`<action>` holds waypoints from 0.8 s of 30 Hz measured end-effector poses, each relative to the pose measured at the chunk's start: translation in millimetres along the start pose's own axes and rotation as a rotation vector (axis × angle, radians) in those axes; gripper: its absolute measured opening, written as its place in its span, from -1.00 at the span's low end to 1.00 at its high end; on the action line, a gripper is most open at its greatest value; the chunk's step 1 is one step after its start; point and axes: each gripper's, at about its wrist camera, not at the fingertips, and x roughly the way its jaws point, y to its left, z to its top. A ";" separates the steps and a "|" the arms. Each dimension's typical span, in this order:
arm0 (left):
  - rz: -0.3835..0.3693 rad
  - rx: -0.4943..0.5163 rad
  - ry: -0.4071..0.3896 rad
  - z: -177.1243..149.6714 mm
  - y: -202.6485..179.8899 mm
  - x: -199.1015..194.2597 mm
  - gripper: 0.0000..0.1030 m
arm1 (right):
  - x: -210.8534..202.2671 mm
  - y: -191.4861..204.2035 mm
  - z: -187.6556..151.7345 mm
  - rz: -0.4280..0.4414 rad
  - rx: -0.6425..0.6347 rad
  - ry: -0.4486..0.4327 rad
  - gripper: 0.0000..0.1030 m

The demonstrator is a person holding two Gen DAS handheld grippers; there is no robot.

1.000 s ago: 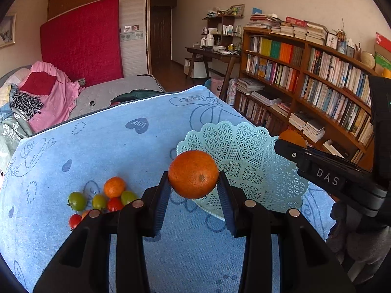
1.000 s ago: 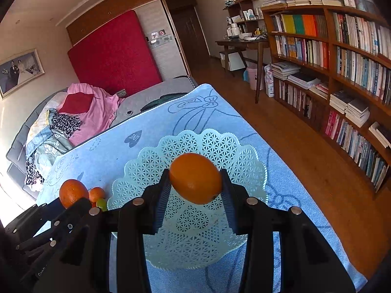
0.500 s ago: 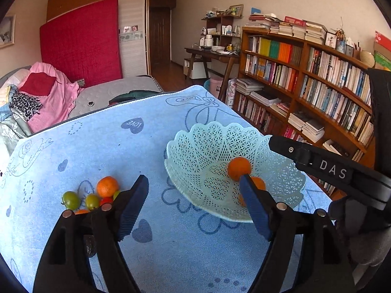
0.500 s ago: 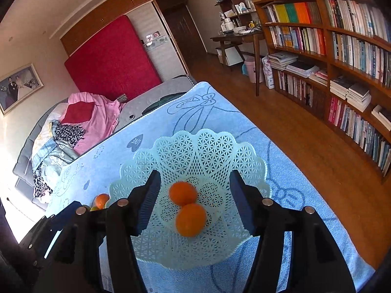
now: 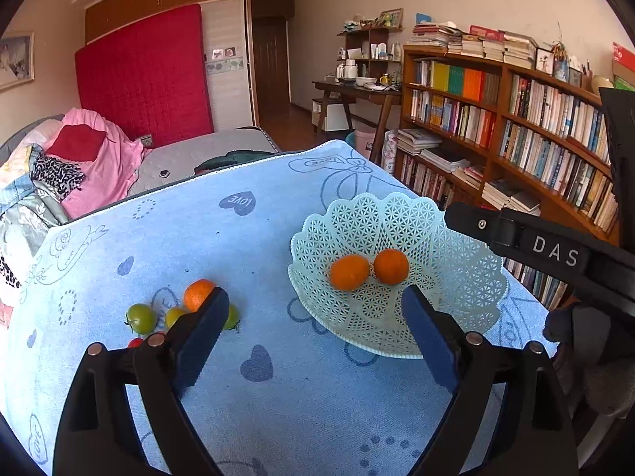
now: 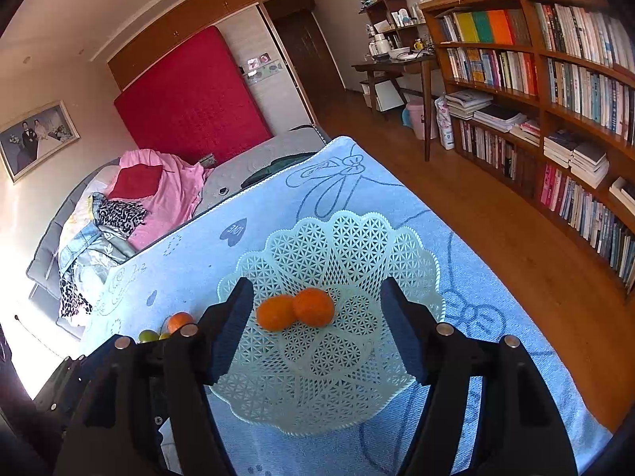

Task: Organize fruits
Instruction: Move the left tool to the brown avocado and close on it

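Two oranges (image 5: 350,272) (image 6: 313,306) lie side by side in the pale green lattice basket (image 5: 456,277) (image 6: 357,388) on the blue cloth. My left gripper (image 5: 313,309) hovers in front of the basket, jaws opening wide, nothing between them. Above the basket's near side hangs my right gripper (image 6: 317,309), its jaws also opening, the oranges lying free below it. A third orange (image 5: 197,294) (image 6: 179,320) sits at the left on the cloth among green tomatoes (image 5: 139,318) and a red one (image 5: 135,342), partly hidden by my left finger.
The blue cloth (image 5: 238,238) covers a table whose right edge drops to a wooden floor (image 6: 496,214). Bookshelves (image 6: 555,99) line the right wall. A bed with pink bedding (image 5: 99,166) lies beyond the far edge. The right gripper's black arm (image 5: 555,254) crosses the left wrist view.
Both grippers have let go of their oranges, which fell into the basket and settled side by side. Both pairs of jaws have spread wide apart.
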 end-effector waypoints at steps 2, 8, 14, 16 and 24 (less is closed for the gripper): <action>0.003 -0.009 -0.001 -1.1 3.5 -1.9 0.71 | -0.3 0.8 0.0 0.006 -0.002 0.000 0.36; 0.026 -0.038 -0.010 -2.2 17.7 -10.4 0.71 | -2.0 7.9 -0.4 0.025 -0.018 -0.005 0.46; 0.062 -0.069 -0.015 -4.6 34.7 -18.3 0.71 | -5.1 16.2 -3.0 0.052 -0.042 -0.012 0.47; 0.074 -0.077 -0.019 -4.5 40.0 -21.6 0.71 | -6.4 20.8 -4.0 0.066 -0.050 -0.018 0.47; 0.125 -0.124 -0.029 -4.9 67.0 -33.1 0.71 | -7.7 35.0 -11.0 0.116 -0.083 -0.023 0.47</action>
